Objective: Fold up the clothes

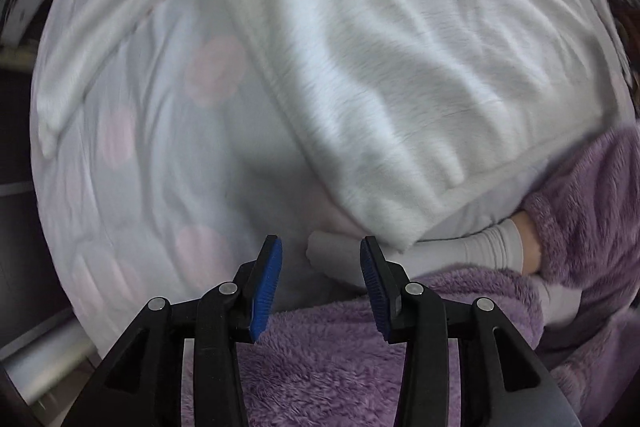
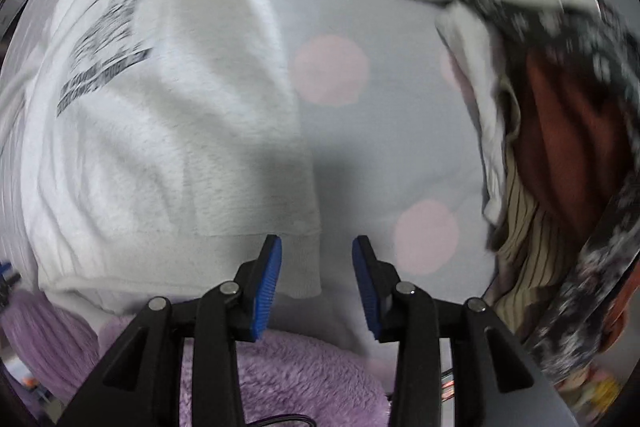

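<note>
**White sweatshirt spread flat, both claws gaping above its hem**

One white sweatshirt (image 1: 400, 75) lies face up on a pale sheet (image 1: 160, 147) dotted with pink circles, its fleece rumpled into soft ridges and dark blurred lettering printed across the chest. Two sleeves stretch out to left and right at the far end. The ribbed hem lies nearest. The left gripper (image 1: 321, 251) hangs over the hem's left corner, jaws apart, holding nothing. The right gripper (image 2: 317, 247) hovers at the right corner, equally spread and empty. One heap of other clothes (image 2: 560, 155) sits to the right.
</note>
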The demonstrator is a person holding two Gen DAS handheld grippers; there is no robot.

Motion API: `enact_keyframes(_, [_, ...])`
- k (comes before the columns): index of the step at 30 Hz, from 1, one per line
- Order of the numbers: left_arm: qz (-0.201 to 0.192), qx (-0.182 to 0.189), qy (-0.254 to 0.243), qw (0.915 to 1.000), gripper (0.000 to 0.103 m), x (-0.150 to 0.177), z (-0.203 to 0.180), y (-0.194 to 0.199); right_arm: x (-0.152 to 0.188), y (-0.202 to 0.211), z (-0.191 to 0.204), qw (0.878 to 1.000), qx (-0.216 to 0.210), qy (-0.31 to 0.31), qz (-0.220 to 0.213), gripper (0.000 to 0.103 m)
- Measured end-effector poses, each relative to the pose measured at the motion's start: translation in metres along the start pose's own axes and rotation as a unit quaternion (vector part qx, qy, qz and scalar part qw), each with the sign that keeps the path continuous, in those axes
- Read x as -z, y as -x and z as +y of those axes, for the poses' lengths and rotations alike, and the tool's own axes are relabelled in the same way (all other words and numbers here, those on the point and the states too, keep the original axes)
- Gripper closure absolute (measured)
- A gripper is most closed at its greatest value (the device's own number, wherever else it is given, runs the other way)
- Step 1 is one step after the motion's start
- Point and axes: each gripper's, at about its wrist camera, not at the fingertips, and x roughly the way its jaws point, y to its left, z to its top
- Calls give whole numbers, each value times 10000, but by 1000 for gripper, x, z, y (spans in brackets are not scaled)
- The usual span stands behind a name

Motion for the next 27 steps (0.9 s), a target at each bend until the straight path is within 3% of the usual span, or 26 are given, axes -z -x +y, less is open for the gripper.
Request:
enact_keyframes(5, [-480,-211,-1106,9925,60,-11,-55,8,8,6,74,9852,7,1702,209,67])
enact_keyframes(8, [-811,-281,-1681,9820,60,-18,-86,6,13,10,119,9622,11,2702,332,67])
enact_keyframes(11, [-1018,-279,-2137,9712,60,-28,-112,-10,25,3,157,9301,99,3649,412,67])
enact_keyframes(17, [-1325,-280,-2784,9509,60,-31,-142,-47,34,-31,193,8979,248,4380,371,59])
enact_keyframes(22, [-1393,-575,-3313,9314,59,-32,-159,-70,39,-53,195,8735,435,4823,497,57])
enact_keyframes(23, [-1324,-598,-3390,9295,57,-34,-162,-75,39,-57,195,8695,505,4885,529,57])
enact_keyframes(25, [-1211,-609,-3489,9273,44,-41,-167,-83,36,-64,194,8649,677,4942,557,57])
enact_keyframes(27, [-1143,-594,-3576,9250,43,-44,-171,-90,32,-70,194,8631,698,4964,619,57])
